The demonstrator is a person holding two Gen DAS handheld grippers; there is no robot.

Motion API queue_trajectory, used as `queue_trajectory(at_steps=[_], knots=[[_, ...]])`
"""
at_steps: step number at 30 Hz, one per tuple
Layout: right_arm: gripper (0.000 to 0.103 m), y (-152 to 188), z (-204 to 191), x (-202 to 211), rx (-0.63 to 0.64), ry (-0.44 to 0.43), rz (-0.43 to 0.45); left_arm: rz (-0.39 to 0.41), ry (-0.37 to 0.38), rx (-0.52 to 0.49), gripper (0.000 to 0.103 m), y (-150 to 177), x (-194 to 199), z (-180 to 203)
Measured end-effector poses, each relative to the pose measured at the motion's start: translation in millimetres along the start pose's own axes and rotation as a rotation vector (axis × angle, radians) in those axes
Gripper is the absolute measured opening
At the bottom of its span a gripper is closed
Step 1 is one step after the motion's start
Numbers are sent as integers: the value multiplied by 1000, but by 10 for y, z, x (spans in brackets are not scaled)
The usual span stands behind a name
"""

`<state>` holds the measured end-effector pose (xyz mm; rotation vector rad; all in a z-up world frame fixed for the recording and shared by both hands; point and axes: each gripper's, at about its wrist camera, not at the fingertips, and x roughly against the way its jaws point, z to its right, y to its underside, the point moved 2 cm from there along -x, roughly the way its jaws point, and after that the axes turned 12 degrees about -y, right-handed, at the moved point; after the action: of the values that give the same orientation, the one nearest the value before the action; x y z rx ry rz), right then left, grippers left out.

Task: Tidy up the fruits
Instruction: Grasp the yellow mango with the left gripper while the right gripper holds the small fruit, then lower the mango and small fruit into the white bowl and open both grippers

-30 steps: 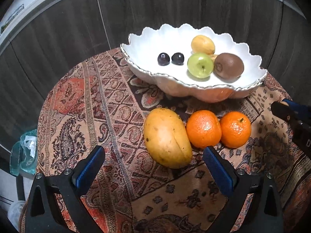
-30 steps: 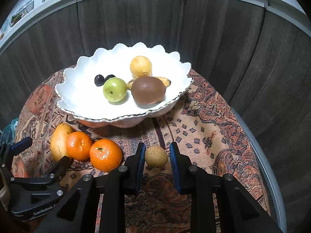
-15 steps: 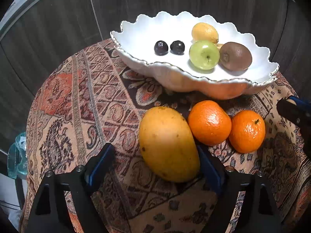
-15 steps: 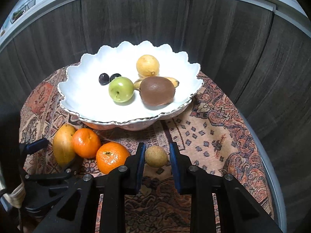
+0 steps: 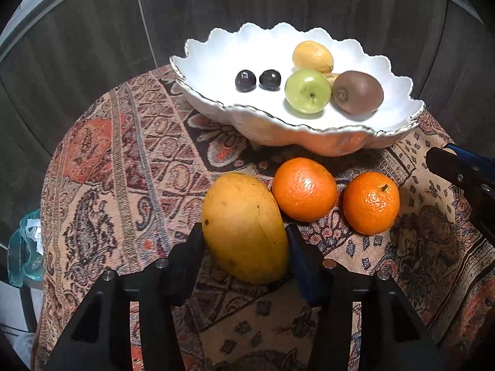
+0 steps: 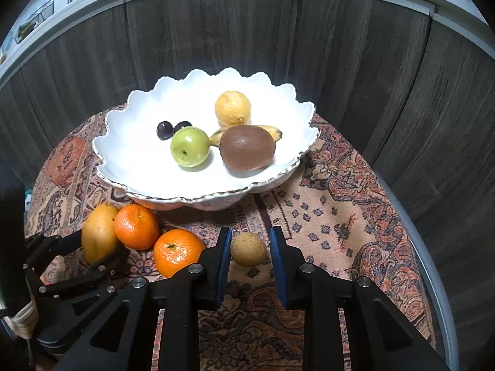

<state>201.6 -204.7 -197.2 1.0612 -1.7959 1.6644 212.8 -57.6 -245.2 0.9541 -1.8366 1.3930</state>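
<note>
A yellow mango (image 5: 244,225) lies on the patterned cloth, and my left gripper (image 5: 244,232) is closing on it, its pads touching both sides. Two oranges (image 5: 304,190) (image 5: 371,204) sit just right of the mango. Behind them stands a white scalloped bowl (image 5: 309,130) holding a lemon, a green apple (image 5: 307,91), a kiwi (image 5: 357,92), two dark plums and a small banana. My right gripper (image 6: 250,232) is shut on a small tan round fruit (image 6: 248,249) low over the cloth. The right wrist view also shows the mango (image 6: 97,235) and the bowl (image 6: 185,198).
The round table under the cloth (image 5: 123,160) drops off at the left and the right. Dark wood panels (image 6: 216,37) curve close behind the bowl. A clear plastic bag (image 5: 24,247) hangs beyond the table's left edge. Bare cloth lies right of the bowl (image 6: 340,216).
My left gripper has moved forward around the mango, and its jaws have come in from wide open onto the fruit's sides. The right gripper keeps still on the small fruit.
</note>
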Motion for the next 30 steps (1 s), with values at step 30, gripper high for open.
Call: queue_trajectory(at_steps=[30], knots=[[27,-415,-280,378,40,-35,105,87,16,58,29,-303,487,-368]])
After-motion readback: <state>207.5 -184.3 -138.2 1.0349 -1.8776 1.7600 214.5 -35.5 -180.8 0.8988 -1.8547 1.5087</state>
